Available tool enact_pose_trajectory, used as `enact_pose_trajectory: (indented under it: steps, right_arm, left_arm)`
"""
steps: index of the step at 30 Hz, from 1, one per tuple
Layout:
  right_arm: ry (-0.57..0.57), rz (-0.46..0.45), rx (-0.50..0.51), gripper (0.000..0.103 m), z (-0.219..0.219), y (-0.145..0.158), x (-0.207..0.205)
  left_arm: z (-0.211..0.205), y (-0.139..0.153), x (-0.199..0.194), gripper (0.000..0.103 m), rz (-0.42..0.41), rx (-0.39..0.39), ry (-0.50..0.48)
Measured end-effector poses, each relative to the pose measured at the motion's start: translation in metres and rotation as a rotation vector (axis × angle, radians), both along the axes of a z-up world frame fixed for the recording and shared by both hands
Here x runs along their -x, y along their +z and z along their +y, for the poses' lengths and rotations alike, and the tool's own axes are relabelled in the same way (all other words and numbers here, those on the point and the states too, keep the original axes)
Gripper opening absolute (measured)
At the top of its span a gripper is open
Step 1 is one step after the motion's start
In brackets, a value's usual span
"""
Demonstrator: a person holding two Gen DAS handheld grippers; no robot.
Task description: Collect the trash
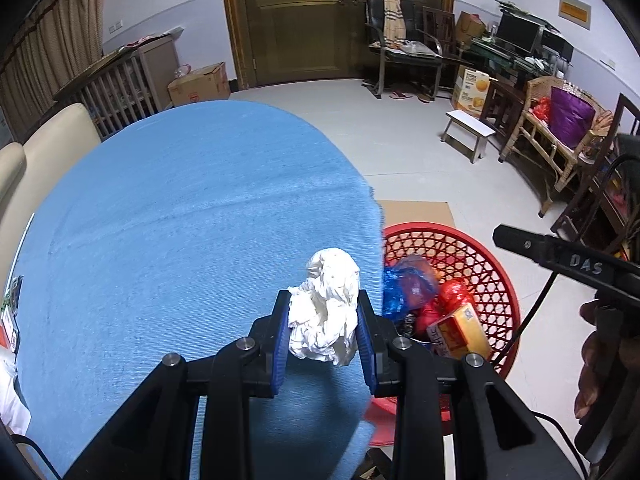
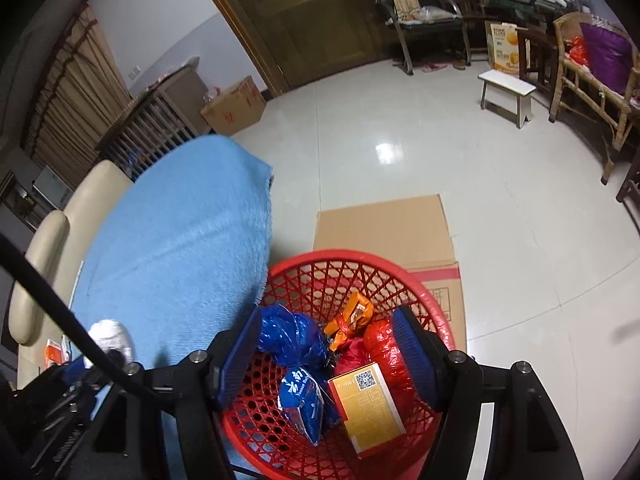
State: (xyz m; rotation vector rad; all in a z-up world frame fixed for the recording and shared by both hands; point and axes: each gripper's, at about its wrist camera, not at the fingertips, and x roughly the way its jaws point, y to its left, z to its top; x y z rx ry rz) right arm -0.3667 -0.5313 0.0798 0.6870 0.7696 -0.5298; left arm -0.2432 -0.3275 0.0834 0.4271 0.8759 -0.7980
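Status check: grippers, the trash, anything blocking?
Left gripper shut on crumpled white paper over blue cloth. Right gripper open, empty, above red basket holding wrappers and a yellow box. Nothing in the way.

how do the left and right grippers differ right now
The left gripper is clamped on a crumpled white tissue; the right gripper stands open and holds nothing. The left is over the blue cloth; the right is over the red basket of trash. Both have blue pads and point downward.
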Motion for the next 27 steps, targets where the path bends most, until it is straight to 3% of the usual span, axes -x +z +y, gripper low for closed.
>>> enact_pose_trajectory:
  steps: [10, 20, 21, 22, 23, 27]
  right_arm:
    - [-0.055, -0.103, 0.050, 0.072, 0.010, 0.045, 0.038]
    - [-0.123, -0.151, 0.114, 0.072, 0.010, 0.074, 0.085]
    - [-0.127, -0.152, 0.115, 0.072, 0.008, 0.075, 0.088]
    - [-0.132, -0.153, 0.115, 0.072, 0.007, 0.075, 0.090]
    - [-0.135, -0.154, 0.114, 0.072, 0.005, 0.075, 0.091]
    - [-0.145, -0.162, 0.114, 0.072, 0.003, 0.077, 0.096]
  left_arm:
    - [-0.023, 0.008, 0.024, 0.032, 0.013, 0.025, -0.085]
    - [-0.066, -0.020, 0.039, 0.036, 0.108, 0.008, -0.167]
    - [-0.070, -0.026, 0.039, 0.049, 0.130, -0.001, -0.174]
    - [-0.074, -0.031, 0.038, 0.067, 0.153, -0.014, -0.181]
    - [-0.076, -0.034, 0.038, 0.074, 0.160, -0.019, -0.182]
    - [-0.066, -0.030, 0.031, 0.075, 0.170, 0.002, -0.171]
